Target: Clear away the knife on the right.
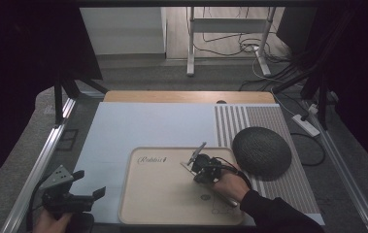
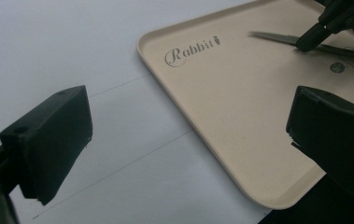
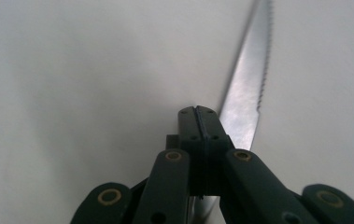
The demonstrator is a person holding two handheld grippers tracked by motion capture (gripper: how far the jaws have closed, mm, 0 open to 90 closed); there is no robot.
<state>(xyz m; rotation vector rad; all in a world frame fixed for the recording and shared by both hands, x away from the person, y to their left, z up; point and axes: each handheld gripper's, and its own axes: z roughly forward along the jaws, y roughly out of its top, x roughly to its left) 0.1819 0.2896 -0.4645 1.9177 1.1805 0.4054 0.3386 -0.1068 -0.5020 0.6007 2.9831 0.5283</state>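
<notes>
The right tongs (image 3: 198, 114) are closed, pressed down beside a serrated knife (image 3: 244, 93) that lies flat on the beige tray (image 1: 138, 204); whether the blade is actually pinched cannot be told. The left tongs (image 2: 184, 140) are held wide apart and empty over the bench (image 1: 123, 126), near the tray's left edge. If the knife is to be lifted, a grip nearer the handle is judged safer, with the blade kept level. A dark round mat (image 1: 261, 153) lies just right of the tray.

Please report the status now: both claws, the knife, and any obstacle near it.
Left claw open, off tray. Right claw shut, tips on the knife. Knife flat on tray. Dark round mat beside tray.
</notes>
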